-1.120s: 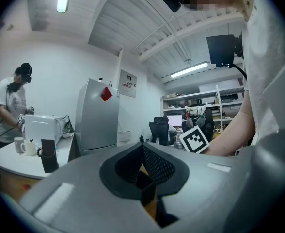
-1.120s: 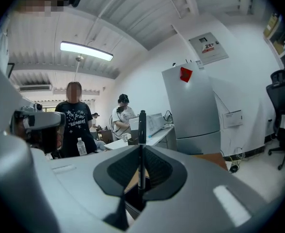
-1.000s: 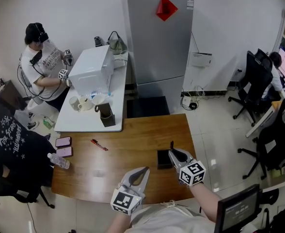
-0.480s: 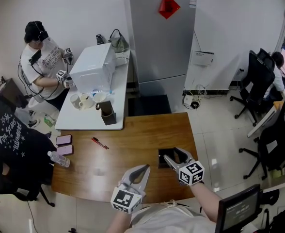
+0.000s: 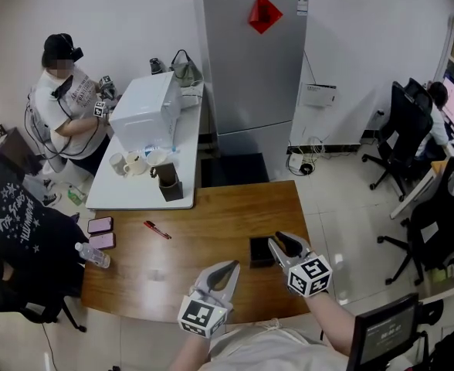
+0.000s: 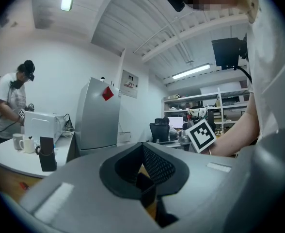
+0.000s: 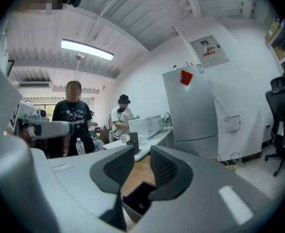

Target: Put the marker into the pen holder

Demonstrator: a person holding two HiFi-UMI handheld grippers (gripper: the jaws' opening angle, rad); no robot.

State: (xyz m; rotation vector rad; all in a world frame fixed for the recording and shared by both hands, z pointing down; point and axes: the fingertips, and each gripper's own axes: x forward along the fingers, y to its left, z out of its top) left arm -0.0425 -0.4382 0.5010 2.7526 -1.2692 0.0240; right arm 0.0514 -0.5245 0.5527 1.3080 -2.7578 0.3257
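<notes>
A black pen holder (image 5: 259, 251) stands on the wooden table (image 5: 211, 238), just left of my right gripper (image 5: 281, 243). From the right gripper view the holder (image 7: 139, 198) sits directly below the jaws. My right gripper (image 7: 141, 161) has its jaws closing, with a gap between the pads and nothing in it. No marker shows above the holder's rim. A red marker (image 5: 157, 229) lies on the table far to the left. My left gripper (image 5: 228, 270) hovers near the table's front edge, its fingers together and empty (image 6: 142, 152).
Two phones (image 5: 101, 225) and a water bottle (image 5: 93, 255) lie at the table's left end. A white table (image 5: 146, 184) behind carries mugs, a black box and a white appliance. A person (image 5: 66, 99) stands there. A grey fridge (image 5: 254, 68) stands beyond.
A second ago my right gripper held a dark marker upright over the pen holder. Its jaws then opened wide, the marker dropped from sight, and they have since narrowed. The left gripper stayed put.
</notes>
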